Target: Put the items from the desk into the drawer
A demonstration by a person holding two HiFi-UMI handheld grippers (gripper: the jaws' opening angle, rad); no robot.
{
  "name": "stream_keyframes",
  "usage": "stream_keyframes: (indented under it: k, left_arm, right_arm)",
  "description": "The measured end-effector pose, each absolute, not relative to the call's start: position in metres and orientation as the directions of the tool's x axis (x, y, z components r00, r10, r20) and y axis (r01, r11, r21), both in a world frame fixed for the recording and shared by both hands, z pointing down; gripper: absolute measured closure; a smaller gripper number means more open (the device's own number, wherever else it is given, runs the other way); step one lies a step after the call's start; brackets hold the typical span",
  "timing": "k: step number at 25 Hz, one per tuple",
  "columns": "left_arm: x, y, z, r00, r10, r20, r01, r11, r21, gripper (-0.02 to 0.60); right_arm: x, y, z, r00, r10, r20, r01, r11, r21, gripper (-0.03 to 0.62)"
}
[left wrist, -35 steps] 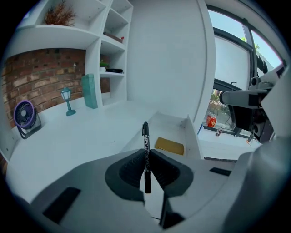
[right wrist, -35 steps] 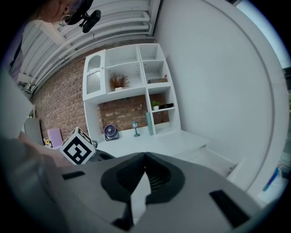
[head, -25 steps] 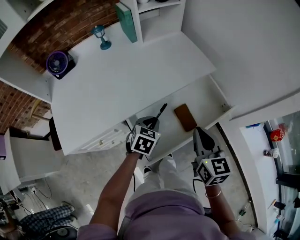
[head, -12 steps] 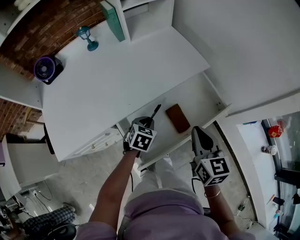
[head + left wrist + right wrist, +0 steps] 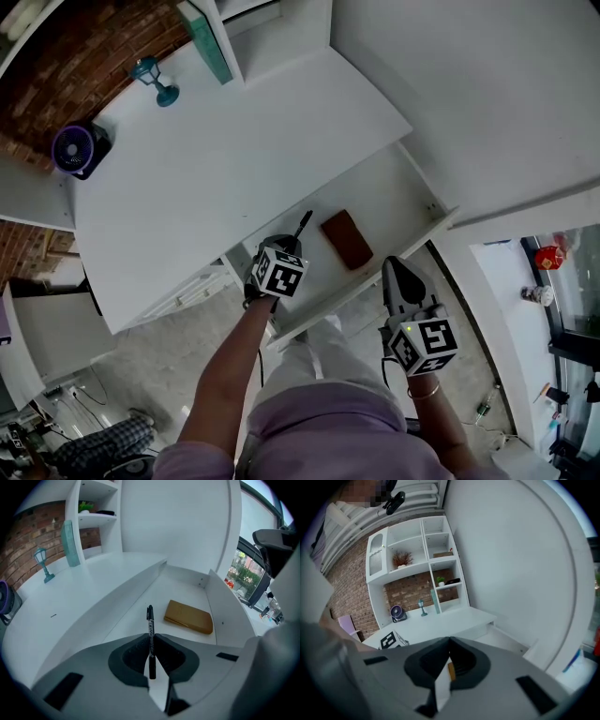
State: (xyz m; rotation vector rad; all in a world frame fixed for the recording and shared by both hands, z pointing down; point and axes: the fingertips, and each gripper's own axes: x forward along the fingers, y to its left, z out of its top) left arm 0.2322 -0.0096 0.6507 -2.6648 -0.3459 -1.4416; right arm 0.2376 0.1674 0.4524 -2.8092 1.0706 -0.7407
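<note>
Entry, drawer open. My left gripper point(image 5: 151, 638) is clamped on a black pen point(image 5: 149, 620). The pads pinch the barrel partway along, its rear end sits in the hollow behind the tips, and the rest runs straight out ahead of the jaws.

From the head view I read the pen as lying over the left part of the drawer point(image 5: 394, 202), pointing toward the desk point(image 5: 234, 159) edge. I cannot tell whether its tip touches the drawer floor.

A brown notebook point(image 5: 346, 239) lies flat inside the drawer, just right of the pen and apart from it.

My right gripper point(image 5: 449, 641) has its jaws together with nothing between them. It is held off the drawer's front right corner and is not touching it.

At the far end of the desk I note a blue lantern figure point(image 5: 155, 80) standing upright, a purple fan point(image 5: 75, 150) at the left corner, and a teal book point(image 5: 204, 37) upright against the shelf unit. The three are well apart from the drawer.
</note>
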Motion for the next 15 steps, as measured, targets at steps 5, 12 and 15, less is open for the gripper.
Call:
stream_keyframes:
  k: [5,12,15]
  left_arm:
    - [0.240,-0.010,0.665,0.503,0.138,0.853,0.242,-0.970,0.014,0.545]
    - [0.244,-0.011,0.684,0.459,0.128,0.879,0.246,-0.969,0.013,0.545]
    - [0.244,-0.012,0.691,0.444,0.128,0.887,0.246,-0.969,0.017,0.545]
  right_arm:
    - [0.244,0.172,0.458,0.646,-0.630,0.431,-0.608,-0.766,-0.209,0.590]
    - [0.254,0.178,0.464,0.648,-0.621,0.442,-0.598,-0.774,-0.210,0.591]
    - [0.257,0.179,0.466,0.649,-0.618,0.444,-0.593,-0.776,-0.213,0.591]
